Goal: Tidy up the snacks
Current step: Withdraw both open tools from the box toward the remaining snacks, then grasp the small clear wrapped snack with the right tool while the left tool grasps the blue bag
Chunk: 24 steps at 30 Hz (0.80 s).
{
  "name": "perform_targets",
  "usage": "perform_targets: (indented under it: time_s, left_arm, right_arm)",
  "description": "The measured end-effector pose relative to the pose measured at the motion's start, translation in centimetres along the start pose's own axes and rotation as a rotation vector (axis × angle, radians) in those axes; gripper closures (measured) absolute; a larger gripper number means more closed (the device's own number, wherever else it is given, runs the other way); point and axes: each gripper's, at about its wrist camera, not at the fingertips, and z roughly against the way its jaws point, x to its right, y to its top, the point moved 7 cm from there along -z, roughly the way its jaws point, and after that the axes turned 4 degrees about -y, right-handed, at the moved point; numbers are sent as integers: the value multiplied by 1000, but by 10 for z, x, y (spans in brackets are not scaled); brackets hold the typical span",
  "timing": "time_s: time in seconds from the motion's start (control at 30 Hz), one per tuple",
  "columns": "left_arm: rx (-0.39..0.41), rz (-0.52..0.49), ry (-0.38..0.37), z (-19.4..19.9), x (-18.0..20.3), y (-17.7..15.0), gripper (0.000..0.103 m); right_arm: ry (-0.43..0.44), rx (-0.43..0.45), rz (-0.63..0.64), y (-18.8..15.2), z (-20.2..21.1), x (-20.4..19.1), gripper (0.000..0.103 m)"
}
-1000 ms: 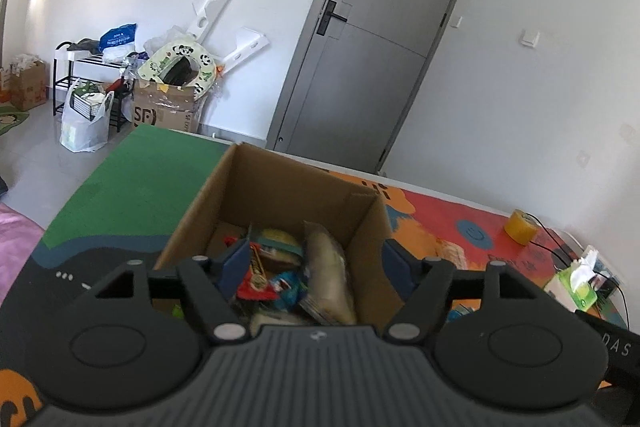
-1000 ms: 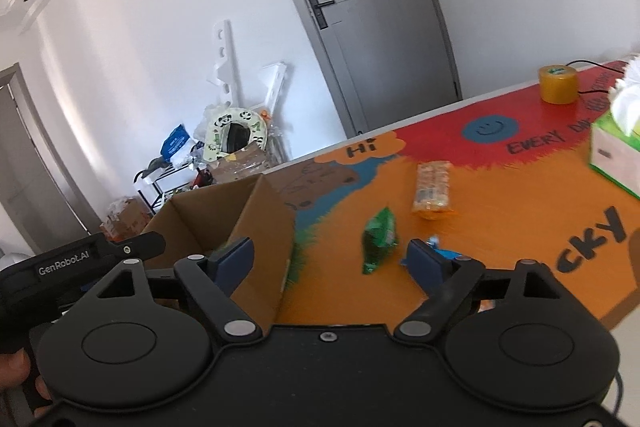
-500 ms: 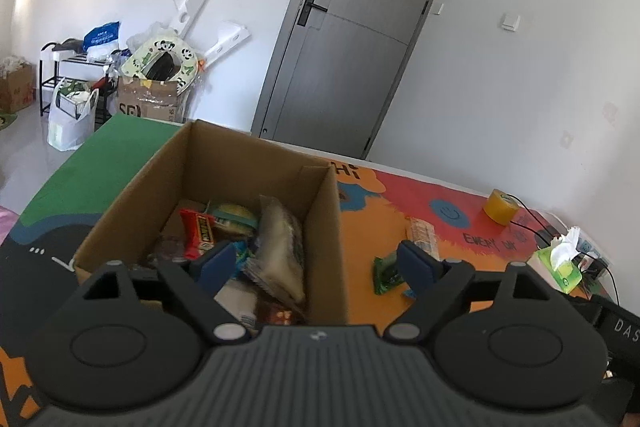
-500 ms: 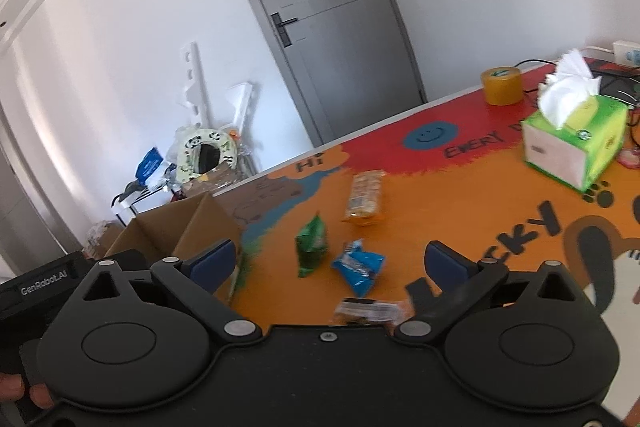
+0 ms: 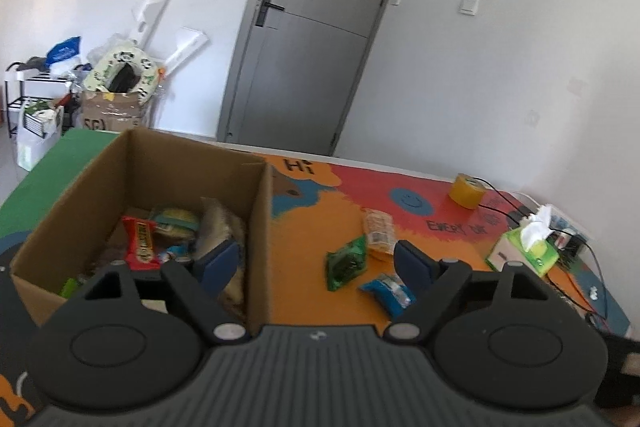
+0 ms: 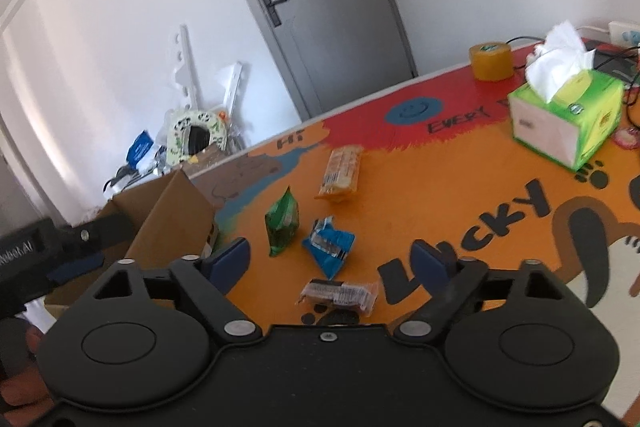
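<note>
While my left gripper [image 5: 316, 259] gapes empty over the box [image 5: 260, 227] wall, my right gripper [image 6: 332, 259] hangs spread above the blue packet [image 6: 329, 246] beside that box.

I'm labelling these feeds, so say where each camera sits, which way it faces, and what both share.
Left wrist: on the left gripper, facing the box and the mat; its open fingers show.
Right wrist: on the right gripper, over the snacks beside the box; its open fingers show.
Shared: green packet, blue packet, tissue box, tape, door.
</note>
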Motion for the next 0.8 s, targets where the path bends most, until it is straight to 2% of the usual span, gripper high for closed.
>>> perform_targets:
  time_s: [0.1, 0.17, 0.47, 0.67, 0.8]
  left_arm:
    - [-17, -9, -27, -6, 6, -3, 38]
    - [-38, -10, -43, -11, 10, -8, 43]
    - [-89, -20, -65, -29, 19, -22, 51]
    - [-76, -38, -55, -34, 23, -21, 53]
    - [-70, -51, -36, -36, 28, -23, 54]
  right_arm:
    - [8, -16, 16, -4, -9, -3, 32]
    - [12, -27, 25, -5, -14, -5, 40]
    - [14, -71, 65, -15, -40, -12, 46]
    - [2, -115, 83, -27, -56, -9, 48]
    - [-5, -109, 115, -33, -56, -3, 59]
